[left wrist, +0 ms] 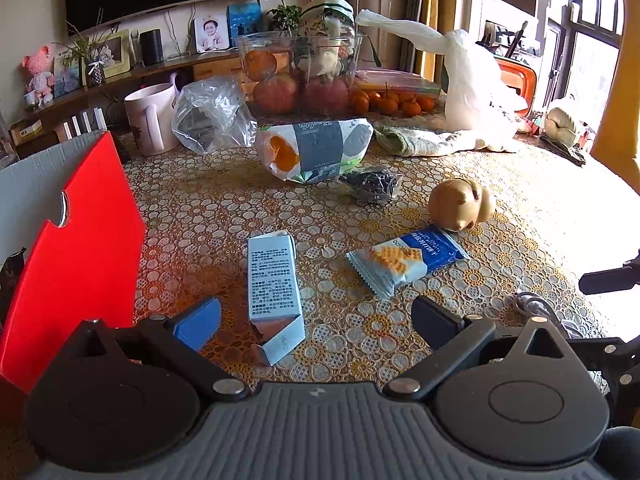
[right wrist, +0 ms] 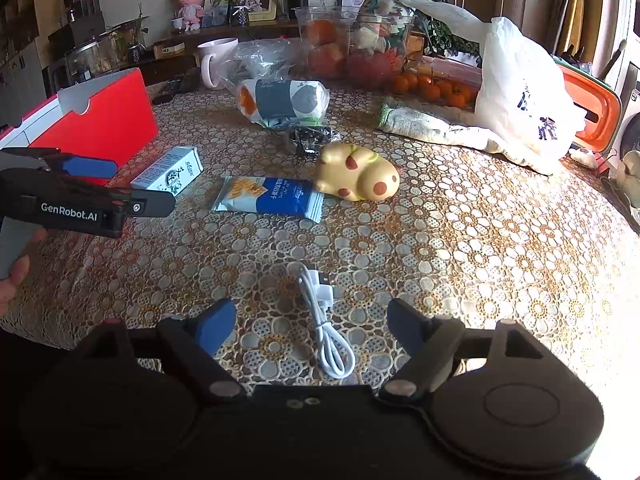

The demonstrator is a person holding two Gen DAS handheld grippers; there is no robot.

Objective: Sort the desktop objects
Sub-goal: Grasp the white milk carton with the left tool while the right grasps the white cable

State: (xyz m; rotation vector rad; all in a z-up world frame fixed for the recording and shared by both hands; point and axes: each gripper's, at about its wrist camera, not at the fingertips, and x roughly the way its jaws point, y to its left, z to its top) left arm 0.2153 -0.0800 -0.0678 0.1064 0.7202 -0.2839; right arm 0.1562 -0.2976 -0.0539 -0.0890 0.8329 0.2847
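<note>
While spread, left claw straddles small carton, biscuit packet beyond

The worktop wears a lace-like cloth of white and golden-brown rings and flowers. On it lie a pale blue carton with dark print, a blue-and-white packet showing yellow biscuits, a yellow toy with brown spots, and a white cable. Left of the carton stands a red box with a grey lid.
</note>
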